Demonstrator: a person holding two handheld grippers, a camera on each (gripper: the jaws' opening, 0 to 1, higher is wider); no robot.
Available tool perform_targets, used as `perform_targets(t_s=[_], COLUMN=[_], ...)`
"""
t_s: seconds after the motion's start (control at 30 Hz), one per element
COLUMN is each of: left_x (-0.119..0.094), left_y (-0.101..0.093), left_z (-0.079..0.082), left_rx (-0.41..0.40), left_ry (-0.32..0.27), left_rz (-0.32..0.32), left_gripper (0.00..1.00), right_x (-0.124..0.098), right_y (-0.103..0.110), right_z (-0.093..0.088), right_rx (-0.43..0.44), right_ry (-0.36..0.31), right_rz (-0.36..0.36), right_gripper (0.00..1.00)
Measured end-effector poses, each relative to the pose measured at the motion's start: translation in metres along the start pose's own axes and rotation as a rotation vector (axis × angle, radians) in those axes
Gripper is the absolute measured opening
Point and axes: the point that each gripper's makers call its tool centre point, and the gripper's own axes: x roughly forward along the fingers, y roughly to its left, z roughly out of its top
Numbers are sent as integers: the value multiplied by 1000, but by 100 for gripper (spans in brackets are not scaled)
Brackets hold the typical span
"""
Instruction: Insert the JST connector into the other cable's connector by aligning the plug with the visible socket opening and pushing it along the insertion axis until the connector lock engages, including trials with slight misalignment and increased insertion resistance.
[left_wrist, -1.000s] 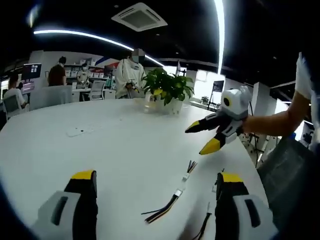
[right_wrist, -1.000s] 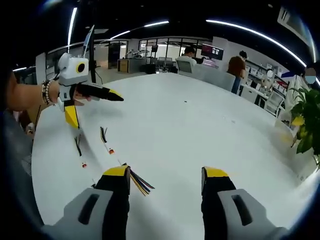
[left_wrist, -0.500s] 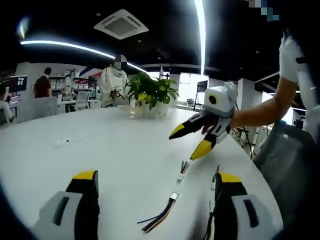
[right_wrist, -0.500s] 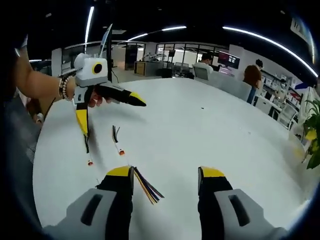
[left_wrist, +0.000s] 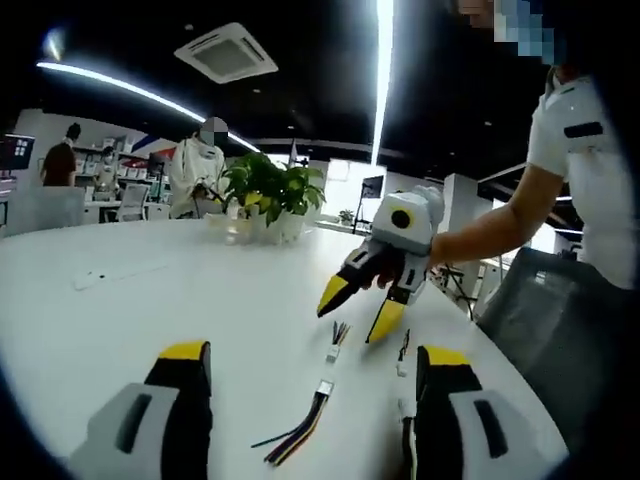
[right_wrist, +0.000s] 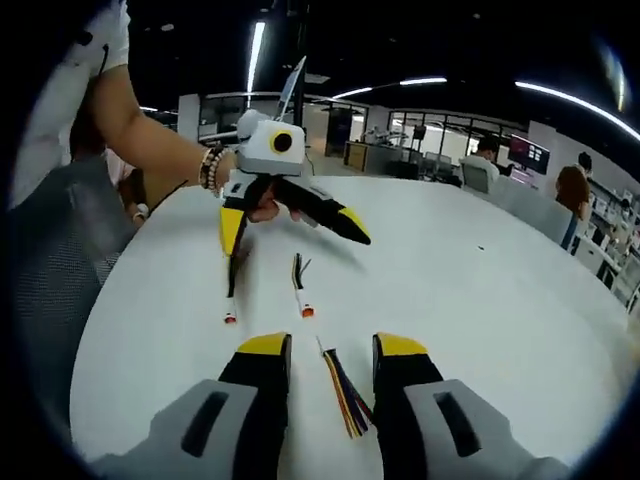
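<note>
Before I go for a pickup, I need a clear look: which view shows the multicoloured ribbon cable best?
The right gripper view: the multicoloured ribbon cable lies on the white table between that gripper's own jaws, its coloured wires fanned out. The left gripper view shows the cable smaller, with its white connector at the far end.

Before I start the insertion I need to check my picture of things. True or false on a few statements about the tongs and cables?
1. Both the left tongs and the right tongs are open. True.
2. The right tongs grip the multicoloured cable. False: it lies loose on the table between their jaws.
3. A potted plant stands on the table. True.
4. The connectors are mated. False: the short cable and black cable lie apart.
</note>
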Motion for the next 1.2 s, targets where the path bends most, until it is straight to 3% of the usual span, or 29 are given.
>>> perform_targets(t_s=[0.13,0.2,0.23,0.3,0.4,0.6,0.83,1.0,1.2], left_x=[3,4,5,6,9,13,17,17,18], left_y=[1,1,1,1,1,-3,-6,-6,-9], left_z=[-5,-7,-8,-8,-7,-18,-21,-27,-30], left_rx=[7,14,18,16,5,17,31,40,39], left_ry=[12,29,34,31,20,67,87,114,130], left_rz=[-3,-5,-7,-11,-14,-38,-51,-49,-59], left_gripper=[72,62,52,44,44,41,31,16,15], right_x=[4,5,5,6,6,9,14,15,15], right_y=[1,1,0,2,1,0,1,5,3], right_z=[-8,-13,-14,-11,-10,-14,-16,-16,-17], right_rx=[23,22,26,51,47,52,41,47,47], right_ry=[6,20,14,-11,-18,-17,-19,-25,-35], right_rz=[30,36,41,61,61,70,80,101,101], right_gripper=[25,22,21,21,20,17,15,11,7])
